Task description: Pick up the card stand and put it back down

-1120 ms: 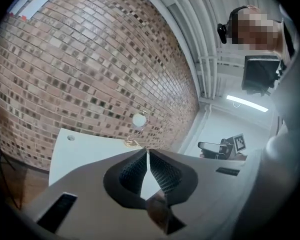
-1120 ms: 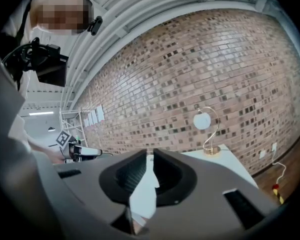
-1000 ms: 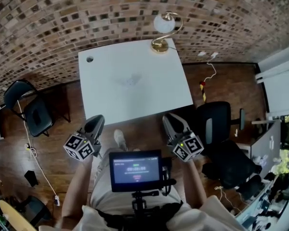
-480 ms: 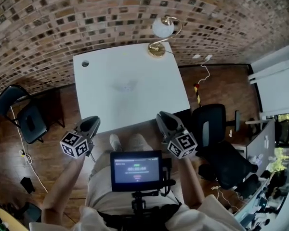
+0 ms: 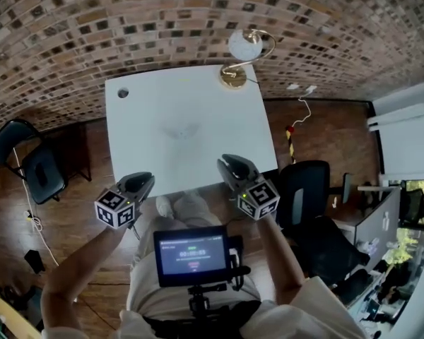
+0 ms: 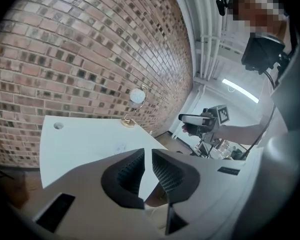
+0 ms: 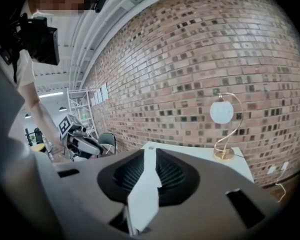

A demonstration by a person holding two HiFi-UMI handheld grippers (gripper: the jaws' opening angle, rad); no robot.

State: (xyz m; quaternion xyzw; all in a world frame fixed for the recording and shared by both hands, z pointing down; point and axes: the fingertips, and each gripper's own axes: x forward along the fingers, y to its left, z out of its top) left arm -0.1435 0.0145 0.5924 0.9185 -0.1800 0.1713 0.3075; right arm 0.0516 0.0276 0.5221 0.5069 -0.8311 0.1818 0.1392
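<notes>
Card stand [image 5: 181,128] sits on the tabletop [image 5: 138,108] ahead of the empty left tongs [image 6: 147,153], slightly apart, and right tongs [image 7: 150,151], just opening wider, so any grip must be square.

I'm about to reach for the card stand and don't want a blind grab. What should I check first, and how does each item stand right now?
1. Location of the card stand: cannot tell. Only a faint mark shows mid-table.
2. The right gripper is empty: ok. Its jaws have just been opening, with nothing between them.
3. The left gripper is empty: ok. Its jaws are slightly apart, with nothing between them.
4. Both grippers at the mark: not ok. They are at the near edge of the table, short of it.
5. The lamp is out of the way: ok. It stands at the far right corner.
</notes>
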